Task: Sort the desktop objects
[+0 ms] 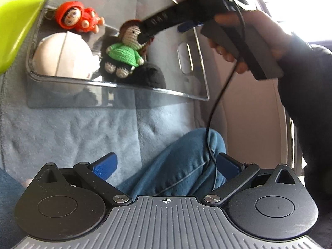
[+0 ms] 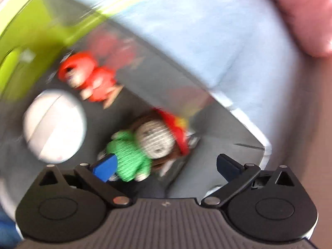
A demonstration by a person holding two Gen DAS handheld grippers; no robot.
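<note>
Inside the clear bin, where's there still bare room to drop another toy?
Bare floor runs along the clear bin wall with the handle slot, beside the green crochet doll. The other end is crowded: red hooded doll, white ball, black plush.

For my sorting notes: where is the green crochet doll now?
In the left wrist view, the green crochet doll lies inside the clear tray, right of the white ball.

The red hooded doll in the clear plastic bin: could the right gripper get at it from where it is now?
Probably yes. The right gripper hangs open over the clear plastic bin, which has no lid. The red hooded doll lies uncovered at the far side, beyond the green crocheted doll below the jaws.
</note>
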